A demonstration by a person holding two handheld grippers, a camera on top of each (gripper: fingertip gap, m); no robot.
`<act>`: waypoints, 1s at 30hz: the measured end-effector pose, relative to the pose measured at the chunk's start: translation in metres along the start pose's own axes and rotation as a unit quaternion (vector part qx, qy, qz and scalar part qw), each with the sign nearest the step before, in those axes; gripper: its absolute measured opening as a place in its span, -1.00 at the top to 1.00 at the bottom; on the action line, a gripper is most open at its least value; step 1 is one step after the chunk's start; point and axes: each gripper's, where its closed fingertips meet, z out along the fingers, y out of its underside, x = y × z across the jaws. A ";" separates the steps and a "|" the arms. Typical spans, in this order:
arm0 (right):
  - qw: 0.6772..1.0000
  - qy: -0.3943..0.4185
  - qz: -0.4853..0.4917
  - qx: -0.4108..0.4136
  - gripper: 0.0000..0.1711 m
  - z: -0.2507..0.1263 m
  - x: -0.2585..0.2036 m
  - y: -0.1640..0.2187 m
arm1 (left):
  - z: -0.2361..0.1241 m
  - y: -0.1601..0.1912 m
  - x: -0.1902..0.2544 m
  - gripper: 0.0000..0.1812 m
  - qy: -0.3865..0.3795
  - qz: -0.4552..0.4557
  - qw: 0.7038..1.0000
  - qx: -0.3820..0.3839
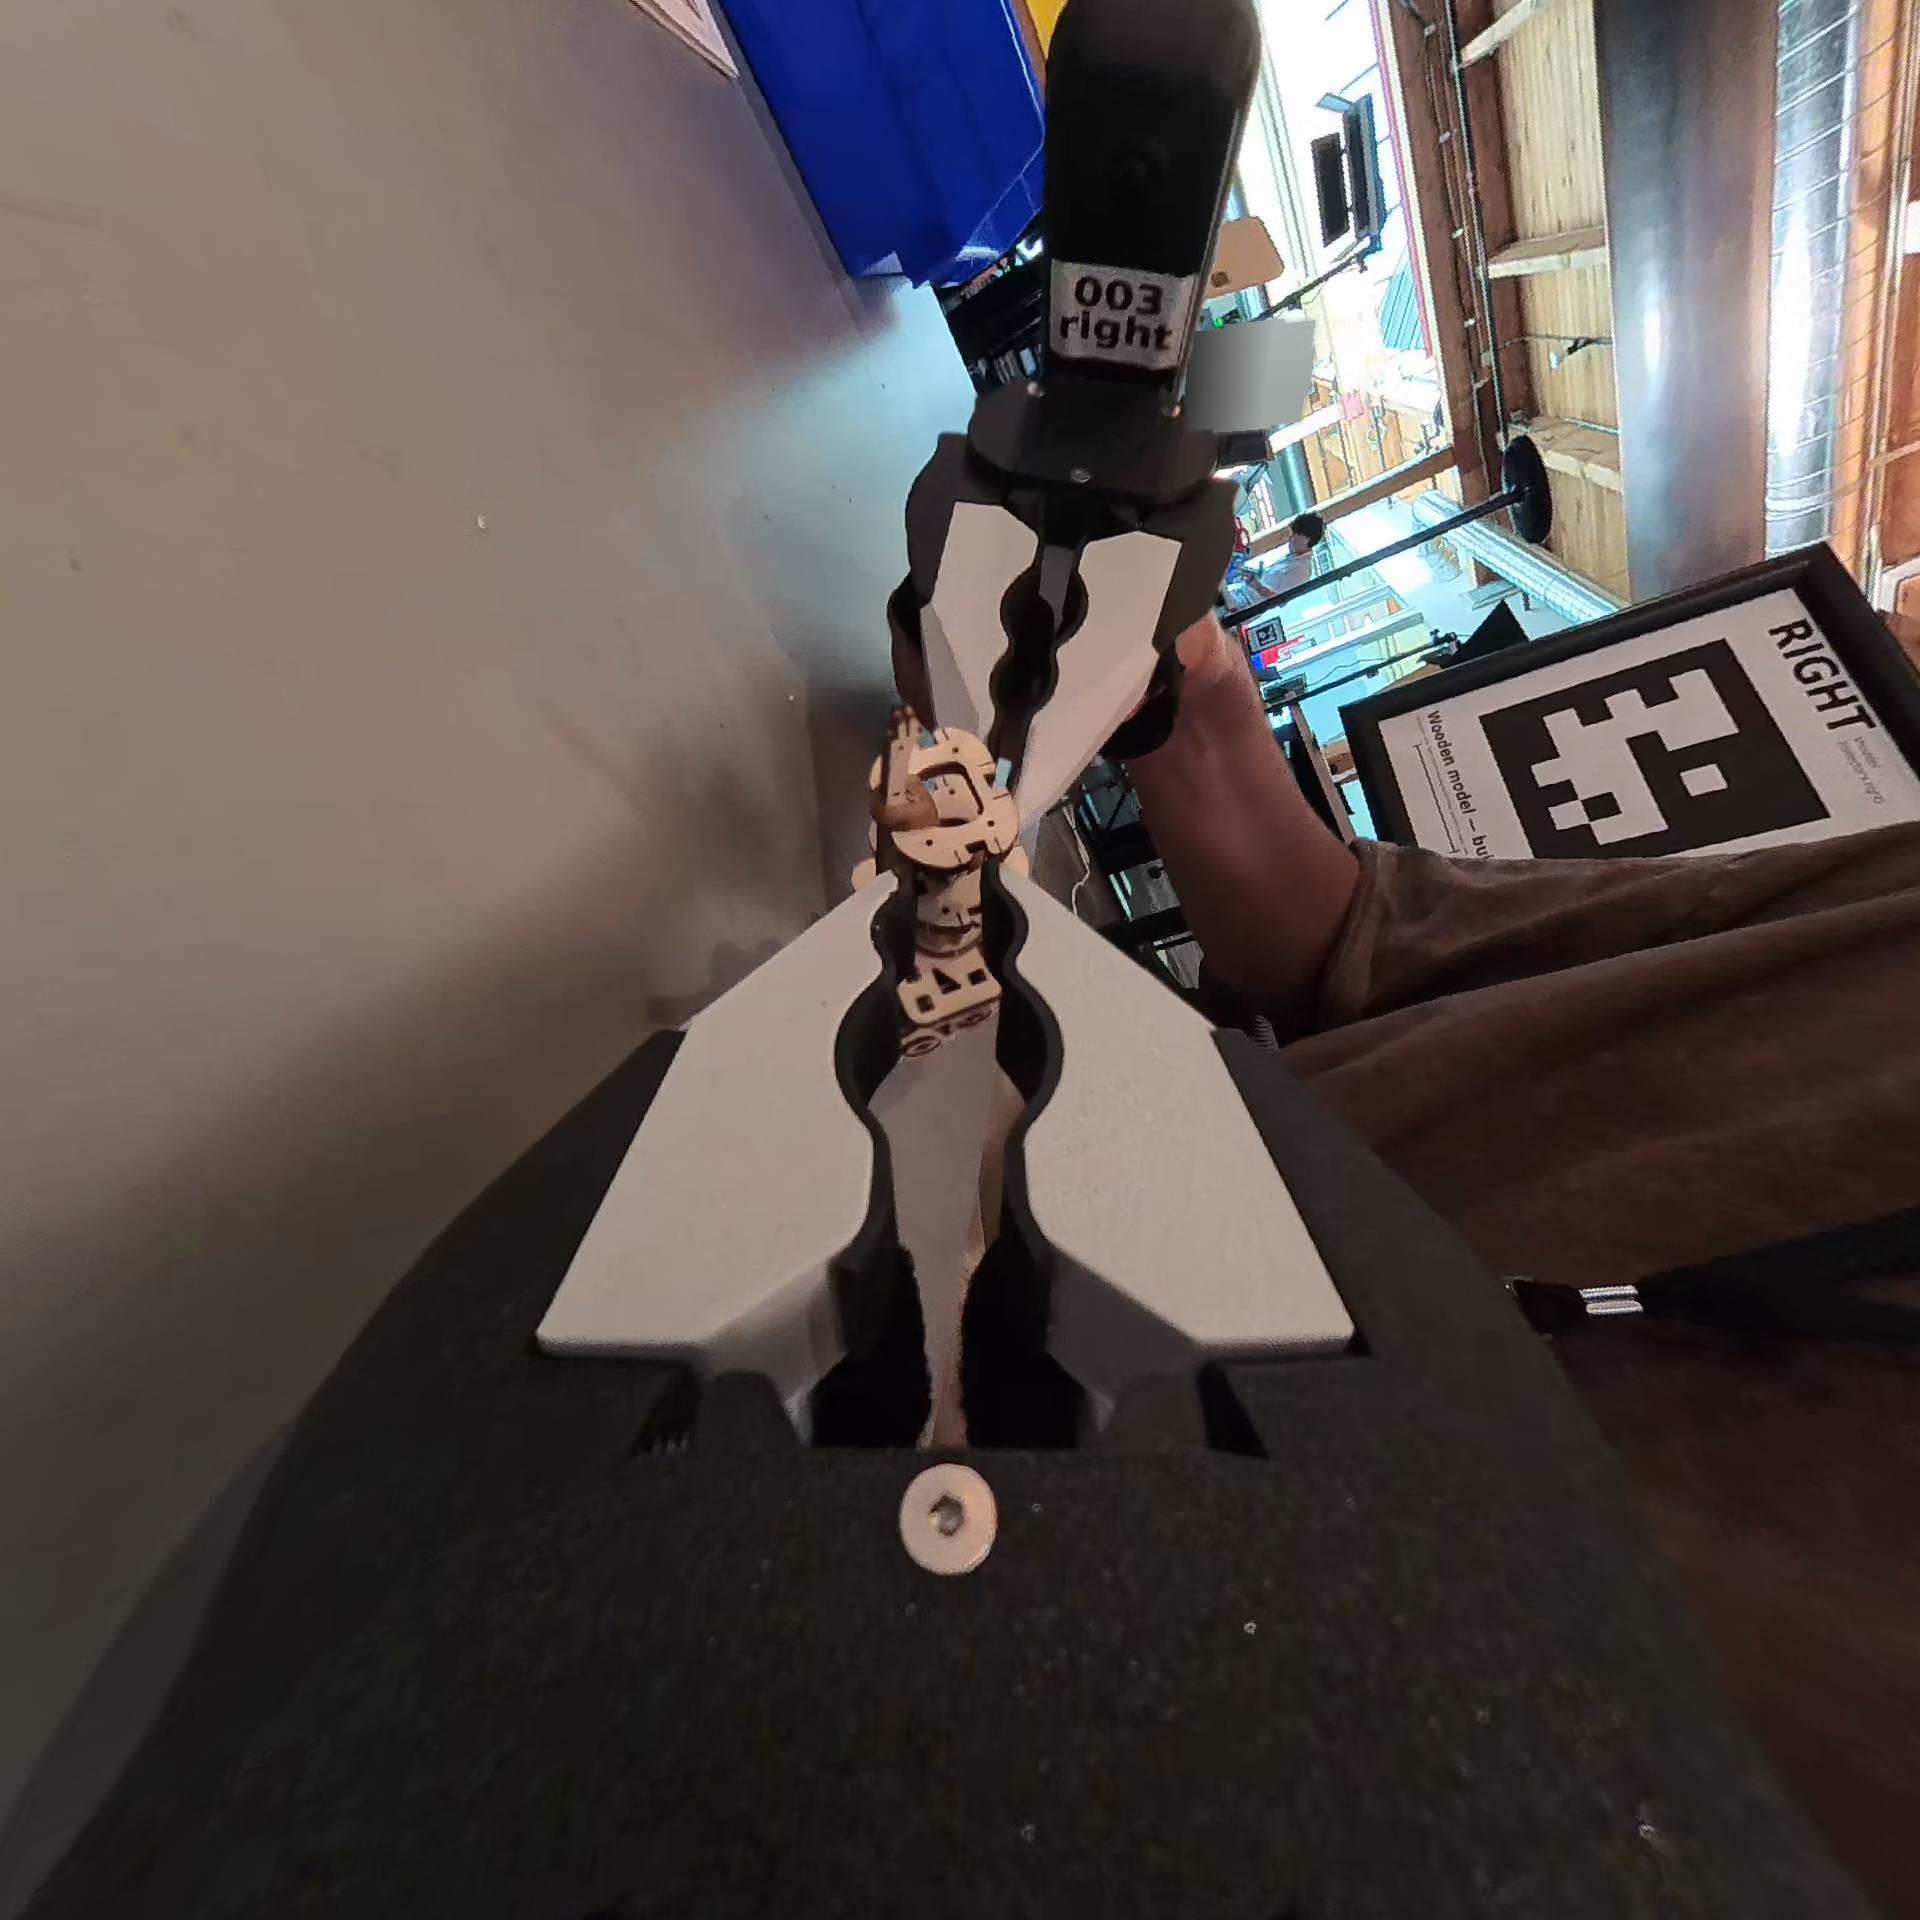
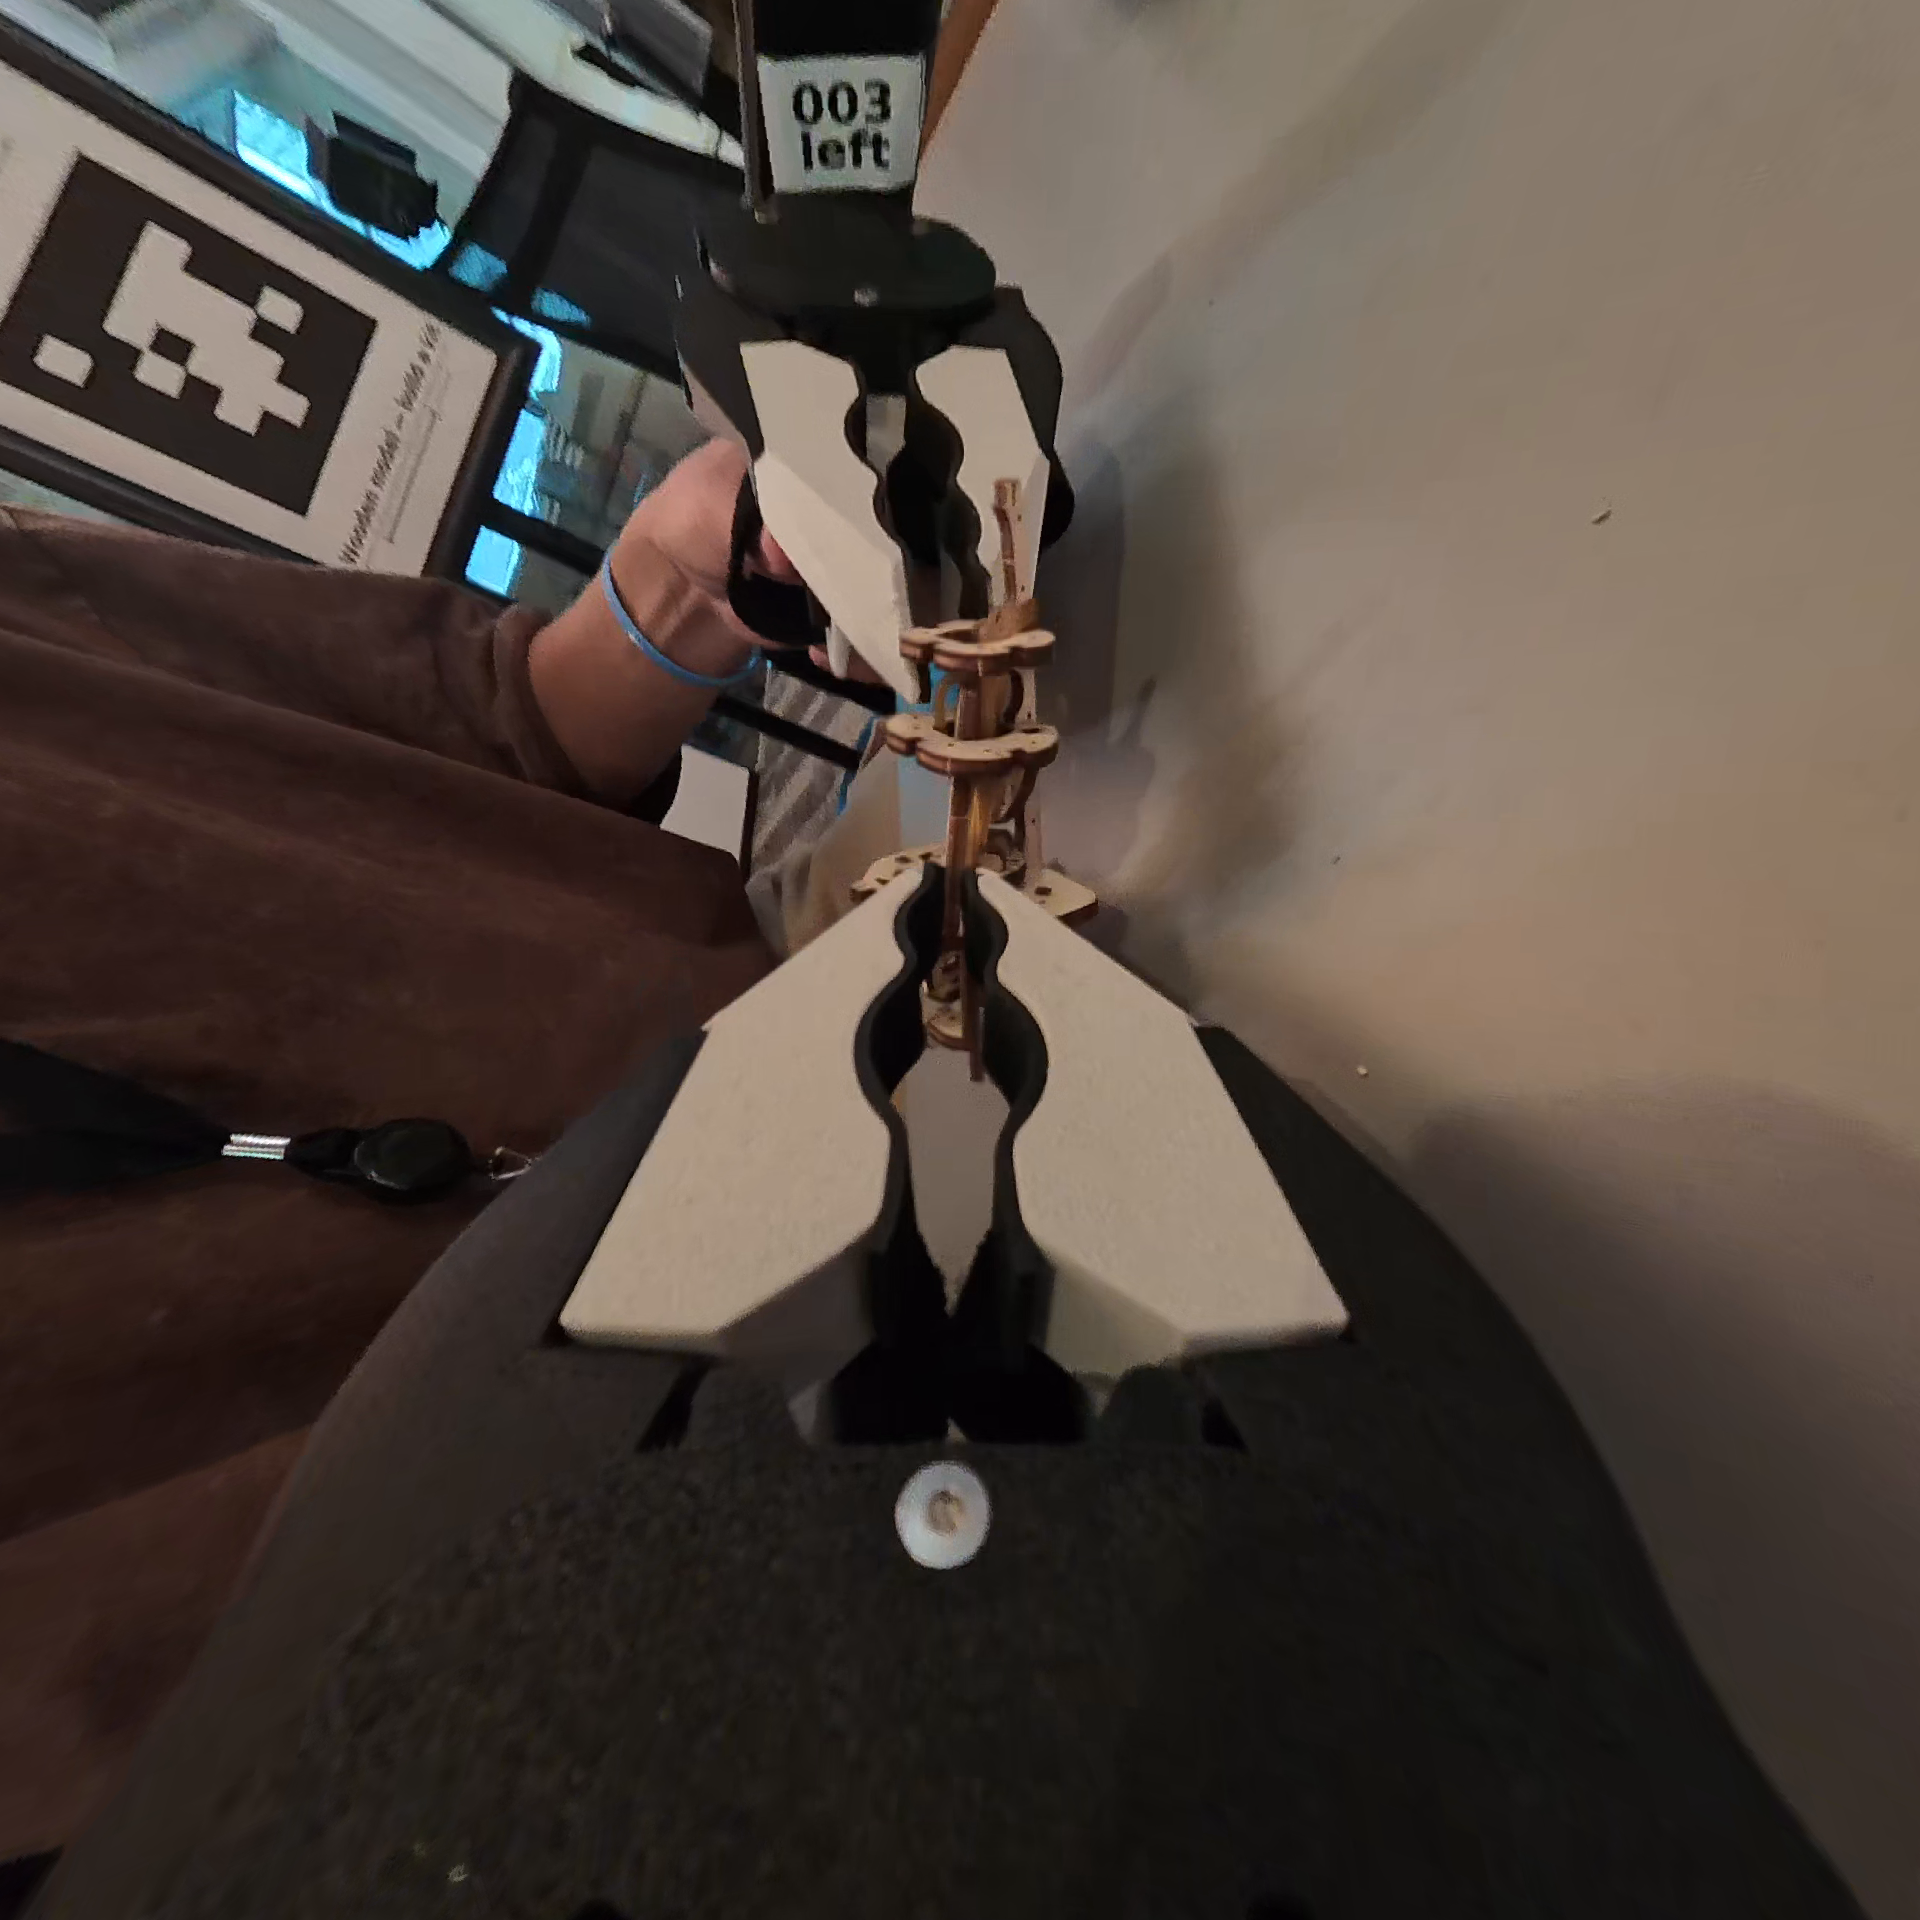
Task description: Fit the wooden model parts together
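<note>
A framed marker card [image 1: 1652,748] leans beside blue bins [image 1: 894,125], above a pale tabletop [image 1: 364,520].

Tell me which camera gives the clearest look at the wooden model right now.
The left wrist view. There the wooden model shows the flat faces of its plates, with their cut-outs, held between the left gripper and the right gripper. The right wrist view shows the same model edge-on, as stacked thin plates, partly hidden by the fingers.
</note>
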 end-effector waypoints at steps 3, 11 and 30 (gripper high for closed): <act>1.000 -0.001 -0.005 -0.030 0.97 0.002 -0.002 0.003 | 0.001 0.000 0.000 0.91 0.002 0.002 1.000 -0.009; 0.999 -0.009 -0.005 -0.034 0.98 0.004 -0.003 0.003 | -0.004 0.006 -0.002 0.91 -0.005 0.004 1.000 -0.011; 0.999 -0.011 0.013 0.042 0.67 -0.003 0.004 -0.019 | 0.000 0.002 0.005 1.00 0.021 0.013 1.000 -0.009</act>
